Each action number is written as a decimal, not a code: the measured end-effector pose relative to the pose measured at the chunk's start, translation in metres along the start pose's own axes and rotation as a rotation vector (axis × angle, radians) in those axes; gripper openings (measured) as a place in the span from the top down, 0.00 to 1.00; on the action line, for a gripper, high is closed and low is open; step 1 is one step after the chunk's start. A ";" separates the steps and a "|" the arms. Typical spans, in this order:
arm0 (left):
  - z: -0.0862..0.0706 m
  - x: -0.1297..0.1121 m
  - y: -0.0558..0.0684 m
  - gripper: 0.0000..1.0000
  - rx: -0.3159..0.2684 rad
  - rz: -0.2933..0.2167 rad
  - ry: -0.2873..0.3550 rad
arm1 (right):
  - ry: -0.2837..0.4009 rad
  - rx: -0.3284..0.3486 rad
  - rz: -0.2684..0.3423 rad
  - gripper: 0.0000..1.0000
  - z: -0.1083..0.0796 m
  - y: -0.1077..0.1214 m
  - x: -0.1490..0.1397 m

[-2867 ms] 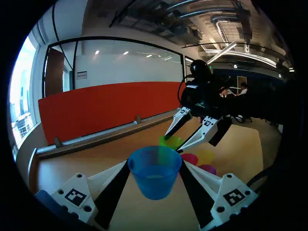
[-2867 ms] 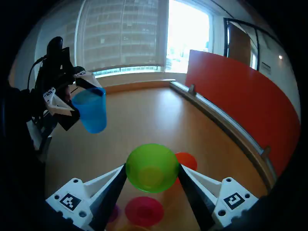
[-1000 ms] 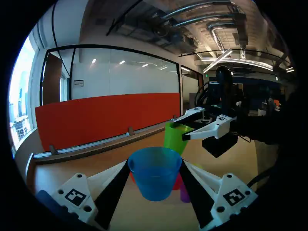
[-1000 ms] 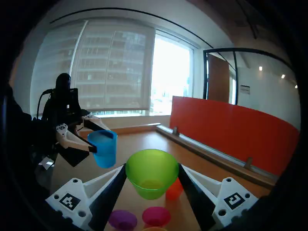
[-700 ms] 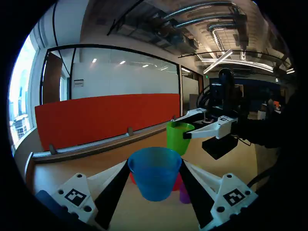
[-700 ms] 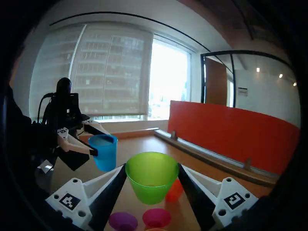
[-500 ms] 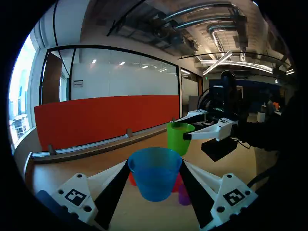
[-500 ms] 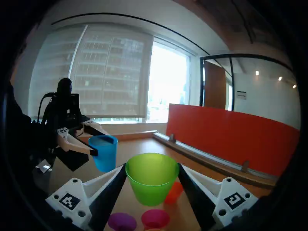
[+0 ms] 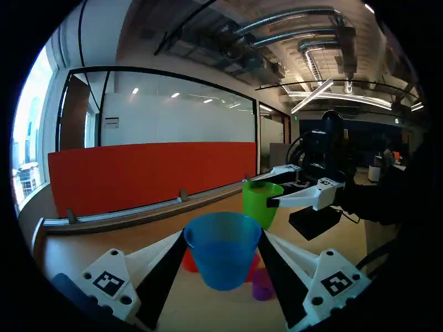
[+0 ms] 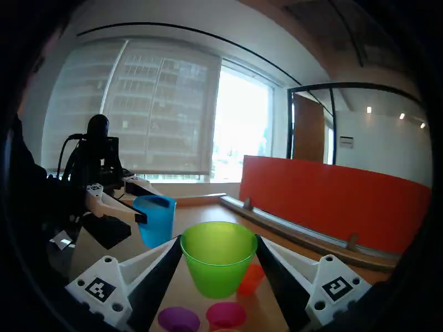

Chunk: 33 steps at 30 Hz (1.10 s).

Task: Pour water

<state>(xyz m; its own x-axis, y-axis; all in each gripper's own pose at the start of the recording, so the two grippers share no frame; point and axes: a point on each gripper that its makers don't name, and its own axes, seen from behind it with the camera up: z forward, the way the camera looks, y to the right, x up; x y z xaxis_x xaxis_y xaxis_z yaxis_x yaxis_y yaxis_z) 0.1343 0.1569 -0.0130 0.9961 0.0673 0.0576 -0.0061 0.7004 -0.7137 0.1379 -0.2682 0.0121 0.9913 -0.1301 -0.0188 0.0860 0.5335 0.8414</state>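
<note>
- Left gripper (image 9: pixel 221 241): jaws clamped on the upright blue cup (image 9: pixel 222 264), above the table (image 9: pixel 124 237).
- Right gripper (image 10: pixel 218 244): jaws clamped on the upright green cup (image 10: pixel 217 266).
- Left gripper view: green cup at 1 o'clock from the blue cup.

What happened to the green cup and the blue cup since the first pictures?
The right gripper lifted the green cup from low among the little cups and levelled it, so it is now up beside the blue cup. Nothing was grabbed or let go: the left gripper still holds the blue cup, and the little cups stayed on the table.
</note>
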 end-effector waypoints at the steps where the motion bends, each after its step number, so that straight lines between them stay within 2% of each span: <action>1: 0.000 0.000 0.000 0.13 0.000 0.000 0.000 | 0.001 -0.001 0.002 0.05 0.000 0.000 0.000; 18: 0.001 0.003 0.001 0.13 -0.002 0.015 -0.001 | 0.006 -0.005 0.017 0.05 -0.004 0.001 0.003; 29: 0.002 0.006 0.002 0.13 -0.002 0.023 0.000 | 0.019 -0.001 0.050 0.05 -0.004 0.001 0.006; 33: 0.002 0.006 0.002 0.13 -0.003 0.025 0.001 | 0.021 -0.005 0.041 0.05 -0.006 0.002 0.005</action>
<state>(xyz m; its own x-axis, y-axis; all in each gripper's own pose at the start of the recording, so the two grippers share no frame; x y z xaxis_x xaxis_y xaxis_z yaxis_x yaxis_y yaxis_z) 0.1405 0.1606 -0.0127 0.9957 0.0842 0.0392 -0.0307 0.6967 -0.7167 0.1439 -0.2634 0.0102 0.9959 -0.0909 0.0043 0.0459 0.5424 0.8389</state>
